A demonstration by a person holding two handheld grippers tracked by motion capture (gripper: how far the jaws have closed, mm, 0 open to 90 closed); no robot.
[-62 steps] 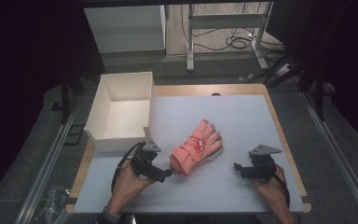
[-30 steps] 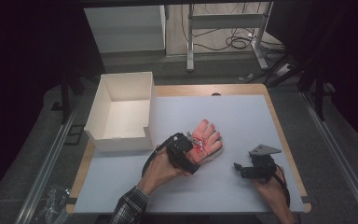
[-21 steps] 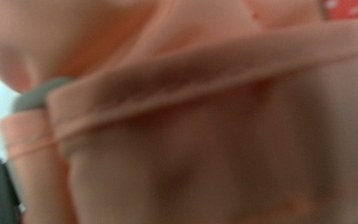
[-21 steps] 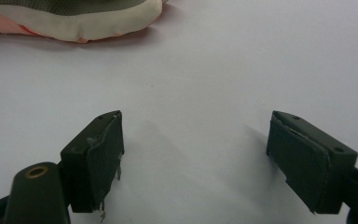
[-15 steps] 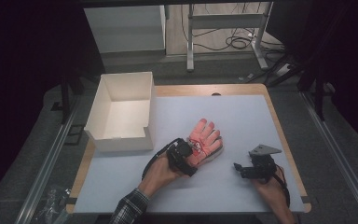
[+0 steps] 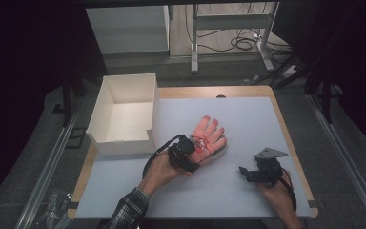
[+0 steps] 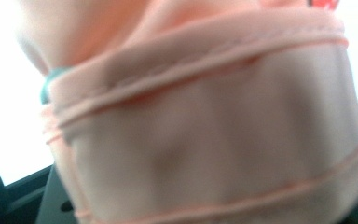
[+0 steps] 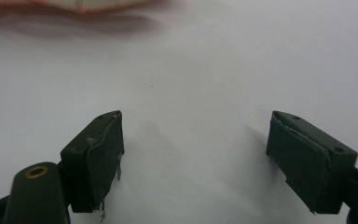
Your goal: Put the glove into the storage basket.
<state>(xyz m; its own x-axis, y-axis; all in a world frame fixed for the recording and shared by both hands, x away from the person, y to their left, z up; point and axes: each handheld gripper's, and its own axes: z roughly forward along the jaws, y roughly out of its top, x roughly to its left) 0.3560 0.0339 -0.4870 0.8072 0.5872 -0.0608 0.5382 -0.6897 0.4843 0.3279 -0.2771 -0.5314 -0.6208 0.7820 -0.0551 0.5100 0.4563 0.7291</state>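
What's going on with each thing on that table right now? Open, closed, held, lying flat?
Pink glove: lying flat on the table, fingers spread, pointing away from the person; its cuff is right up against the left tool's camera.
White box: open on top, nothing visible inside, standing at the table's left edge.
Left tool: at the glove's cuff; its grip cannot be told.
Right tool: open, holding nothing, over bare table.

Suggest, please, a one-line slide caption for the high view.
Left claw at the cuff of a pink glove beside a white box; right claw rests apart.
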